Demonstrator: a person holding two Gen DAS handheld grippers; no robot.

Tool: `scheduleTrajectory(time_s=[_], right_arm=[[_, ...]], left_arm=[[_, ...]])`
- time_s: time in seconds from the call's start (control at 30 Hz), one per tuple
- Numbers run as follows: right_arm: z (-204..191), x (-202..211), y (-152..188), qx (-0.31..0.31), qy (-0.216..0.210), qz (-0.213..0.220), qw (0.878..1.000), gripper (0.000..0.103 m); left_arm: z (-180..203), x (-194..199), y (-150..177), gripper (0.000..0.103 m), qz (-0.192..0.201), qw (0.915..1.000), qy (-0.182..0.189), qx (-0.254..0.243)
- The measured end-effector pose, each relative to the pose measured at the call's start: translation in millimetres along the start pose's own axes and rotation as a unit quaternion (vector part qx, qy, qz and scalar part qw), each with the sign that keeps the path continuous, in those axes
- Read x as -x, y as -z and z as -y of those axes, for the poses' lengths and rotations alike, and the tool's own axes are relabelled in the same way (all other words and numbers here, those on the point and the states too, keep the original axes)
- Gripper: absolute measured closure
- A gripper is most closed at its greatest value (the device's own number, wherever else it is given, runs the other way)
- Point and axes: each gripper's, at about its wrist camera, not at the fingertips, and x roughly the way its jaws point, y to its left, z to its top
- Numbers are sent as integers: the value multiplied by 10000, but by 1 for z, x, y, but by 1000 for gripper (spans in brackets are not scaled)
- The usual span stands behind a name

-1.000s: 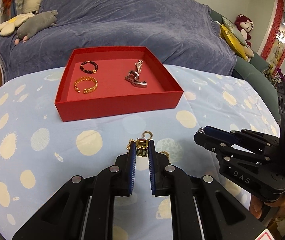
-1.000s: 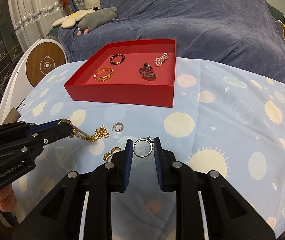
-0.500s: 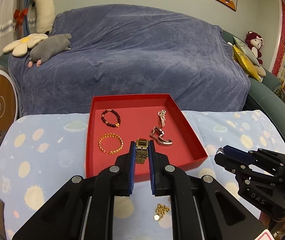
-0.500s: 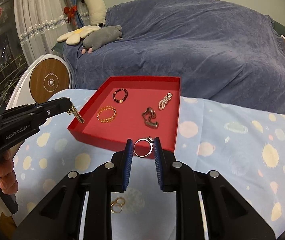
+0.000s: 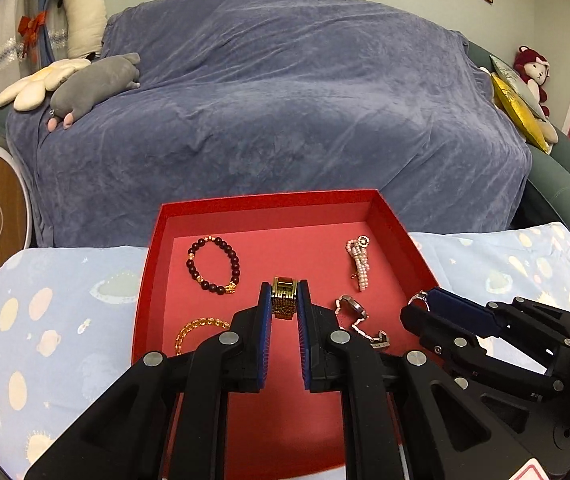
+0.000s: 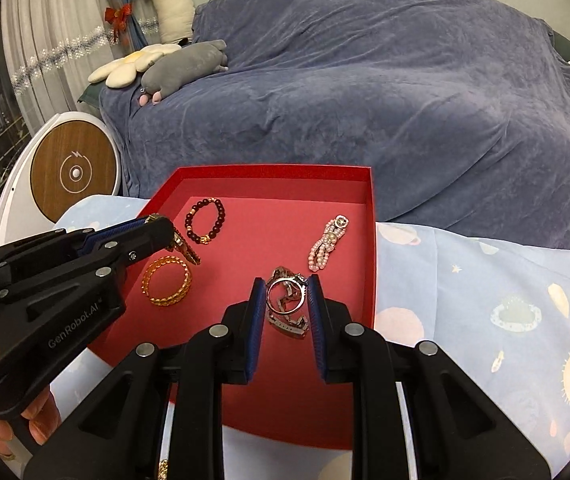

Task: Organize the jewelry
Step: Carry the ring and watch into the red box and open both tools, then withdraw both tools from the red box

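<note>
A red tray [image 5: 269, 200] [image 6: 369, 240] lies on the blue patterned cloth. In it are a dark bead bracelet [image 5: 213, 264] [image 6: 205, 220], a gold bracelet [image 5: 197, 330] [image 6: 167, 286], a pink pearl piece [image 5: 359, 262] [image 6: 327, 246] and a silver watch-like piece [image 5: 359, 322] [image 6: 289, 322]. My left gripper [image 5: 285, 300] [image 6: 161, 224] is shut on a gold chain [image 5: 284, 302] [image 6: 185, 250], held over the tray's middle. My right gripper [image 6: 287, 294] [image 5: 415, 308] is shut on a silver ring [image 6: 286, 295] [image 5: 421, 295], held over the tray's right part.
A sofa under a blue-grey cover [image 5: 285, 100] stands behind the table, with plush toys [image 5: 93, 84] on its left end. A round wooden-faced device [image 6: 73, 172] stands at the left. Gold pieces [image 6: 163, 470] lie on the cloth near the front edge.
Both grippers have lifted off the cloth and moved forward, and now hang over the red tray, each still holding its piece.
</note>
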Motion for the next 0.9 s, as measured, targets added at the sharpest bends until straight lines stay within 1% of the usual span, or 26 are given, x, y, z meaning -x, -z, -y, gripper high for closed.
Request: scheduleTrajectory(time_s=[0.13, 0.23, 0.3, 0.33, 0.37, 0.43, 0.6, 0.67, 0.77, 0.9], right_arm=[[4, -15, -1, -41, 70, -76, 9999, 82], [5, -18, -2, -36, 131, -83, 9999, 81], [6, -15, -1, -70, 125, -70, 9999, 80], [7, -13, -2, -100, 126, -51, 9999, 77], [7, -8, -1, -138, 107, -29, 9998, 74], [8, 5, 3, -194, 65, 18, 9998, 71], [3, 51, 25, -118, -1, 25, 9999, 70], [-1, 69, 36, -84, -15, 23, 10000, 64], [-6, 95, 53, -12, -15, 15, 10000, 64], [-13, 120, 77, -121, -124, -22, 9998, 63]], left_arm=[[-6, -18, 0, 93, -137, 9998, -87, 87], [-6, -19, 0, 93, -32, 9998, -194, 52], [-5, -17, -1, 89, 5, 9998, -176, 45], [-5, -16, -1, 89, 20, 9998, -189, 41], [-5, -13, -1, 89, 36, 9998, -215, 34], [-6, -6, 1, 87, 44, 9996, -257, 64], [-7, 25, 14, 81, 45, 9992, -367, 129], [-7, 39, 22, 81, 52, 9991, -408, 115], [-4, 61, 35, 81, 93, 9982, -597, 38], [-5, 85, 50, 81, 17, 9982, -555, 227]])
